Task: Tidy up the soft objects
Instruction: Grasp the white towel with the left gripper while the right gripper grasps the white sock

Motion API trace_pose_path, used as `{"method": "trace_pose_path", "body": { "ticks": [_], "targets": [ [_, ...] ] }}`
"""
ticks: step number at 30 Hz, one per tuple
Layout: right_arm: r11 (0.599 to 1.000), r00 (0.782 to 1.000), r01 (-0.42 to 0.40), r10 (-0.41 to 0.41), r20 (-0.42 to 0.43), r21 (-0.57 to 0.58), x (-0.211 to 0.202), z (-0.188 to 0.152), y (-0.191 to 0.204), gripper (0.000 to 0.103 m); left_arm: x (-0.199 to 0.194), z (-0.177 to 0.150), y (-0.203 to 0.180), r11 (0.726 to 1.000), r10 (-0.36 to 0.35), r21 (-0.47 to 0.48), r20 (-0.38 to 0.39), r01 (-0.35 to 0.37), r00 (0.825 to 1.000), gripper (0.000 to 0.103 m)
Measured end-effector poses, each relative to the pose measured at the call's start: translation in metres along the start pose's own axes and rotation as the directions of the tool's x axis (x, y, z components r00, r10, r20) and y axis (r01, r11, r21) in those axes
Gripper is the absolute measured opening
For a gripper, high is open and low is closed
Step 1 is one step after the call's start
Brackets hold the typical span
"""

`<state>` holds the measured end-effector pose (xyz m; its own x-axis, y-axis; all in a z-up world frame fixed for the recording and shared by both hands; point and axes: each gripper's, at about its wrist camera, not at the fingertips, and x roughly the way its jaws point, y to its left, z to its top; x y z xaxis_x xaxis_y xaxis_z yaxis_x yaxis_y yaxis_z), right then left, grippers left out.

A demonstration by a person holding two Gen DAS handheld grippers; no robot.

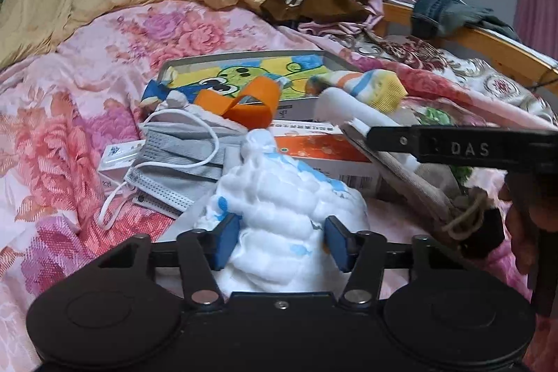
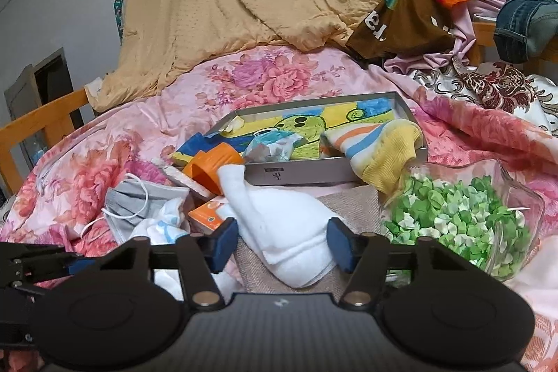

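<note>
Your left gripper (image 1: 283, 241) straddles the white gauze cloth (image 1: 282, 197), jaws apart. Your right gripper (image 2: 283, 241) likewise straddles the white towel (image 2: 286, 225), unclamped. Pick-up stage, likely; close next, then carry to the grey tray (image 2: 300, 175).

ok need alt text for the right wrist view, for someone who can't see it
The right gripper has its open blue pads on either side of a folded white cloth lying on a flowered pink bedspread. A glass bowl of green paper bits sits to the right, with a shallow grey box holding a cartoon picture and a striped sock behind.
</note>
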<state>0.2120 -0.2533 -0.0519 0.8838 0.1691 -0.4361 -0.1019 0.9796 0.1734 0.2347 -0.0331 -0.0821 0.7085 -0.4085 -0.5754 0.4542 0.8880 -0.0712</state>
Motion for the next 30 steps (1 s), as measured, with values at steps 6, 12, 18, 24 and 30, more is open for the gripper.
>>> {"method": "trace_pose_path", "body": {
  "ticks": [6,12,18,24,30],
  "targets": [
    [0.999,0.999,-0.036,0.037,-0.028,0.012,0.004,-0.003,0.002,0.040,0.000,0.001,-0.001,1.000,0.012,-0.003,0.001,-0.012,1.000,0.032],
    [0.995,0.996,-0.085,0.086,-0.034,0.044,0.003,-0.004,0.000,0.017,-0.007,0.002,-0.010,1.000,0.013,0.002,0.019,-0.013,1.000,0.016],
    [0.978,0.989,-0.129,0.139,-0.053,0.163,-0.001,-0.002,-0.009,0.009,-0.013,0.001,-0.017,1.000,-0.002,0.002,0.020,0.002,1.000,0.012],
    [0.975,0.989,-0.144,0.148,-0.010,0.170,-0.020,0.001,-0.010,0.007,-0.023,0.001,-0.023,0.999,-0.007,-0.032,0.022,0.007,1.000,0.012],
    [0.983,0.988,-0.151,0.145,0.058,0.107,-0.042,0.008,-0.001,0.007,-0.046,0.001,-0.037,0.997,-0.024,-0.072,0.065,0.029,0.998,0.011]
  ]
}}
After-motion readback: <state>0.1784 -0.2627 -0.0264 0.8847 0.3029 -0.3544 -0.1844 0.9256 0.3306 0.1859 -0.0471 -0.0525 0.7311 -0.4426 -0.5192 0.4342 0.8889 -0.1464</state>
